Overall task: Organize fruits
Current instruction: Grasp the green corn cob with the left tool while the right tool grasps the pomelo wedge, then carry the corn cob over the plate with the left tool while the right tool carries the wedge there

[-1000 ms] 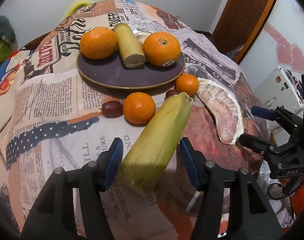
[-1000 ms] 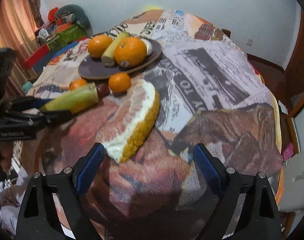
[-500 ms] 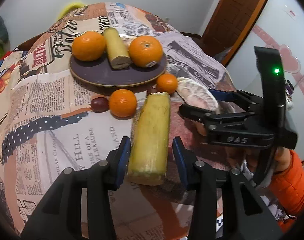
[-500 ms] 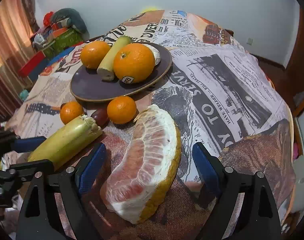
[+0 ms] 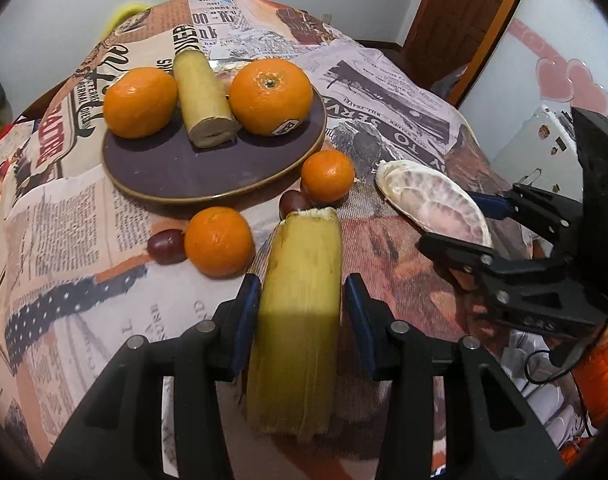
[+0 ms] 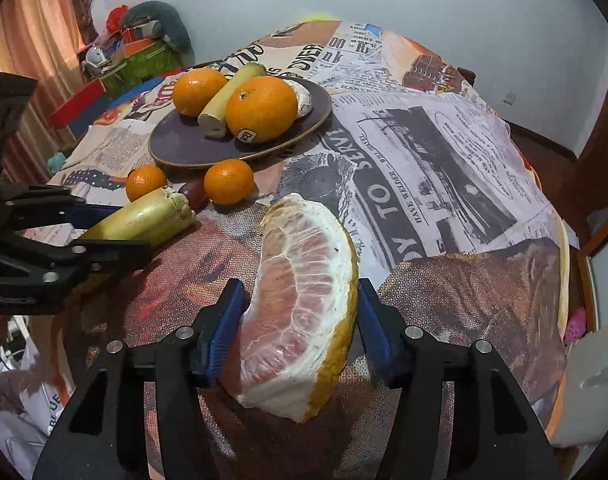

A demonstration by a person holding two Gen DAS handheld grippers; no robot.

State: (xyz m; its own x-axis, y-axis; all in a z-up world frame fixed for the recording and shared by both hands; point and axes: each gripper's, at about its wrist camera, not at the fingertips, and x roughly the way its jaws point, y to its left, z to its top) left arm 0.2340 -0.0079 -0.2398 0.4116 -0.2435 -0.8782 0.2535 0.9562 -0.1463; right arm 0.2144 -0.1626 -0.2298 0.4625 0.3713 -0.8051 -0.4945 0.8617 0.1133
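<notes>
My jaws: left gripper is clasping the corn cob, right gripper the pomelo wedge. Mandarins and grapes are lying before the far plate.

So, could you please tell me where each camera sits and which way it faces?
Left wrist: sits on the left gripper, looking along its jaws over the corn piece toward the plate; the right gripper shows at right.
Right wrist: sits on the right gripper, looking along its jaws over the pomelo wedge toward the plate; the left gripper shows at left.
Shared: plate, both fruits.
</notes>
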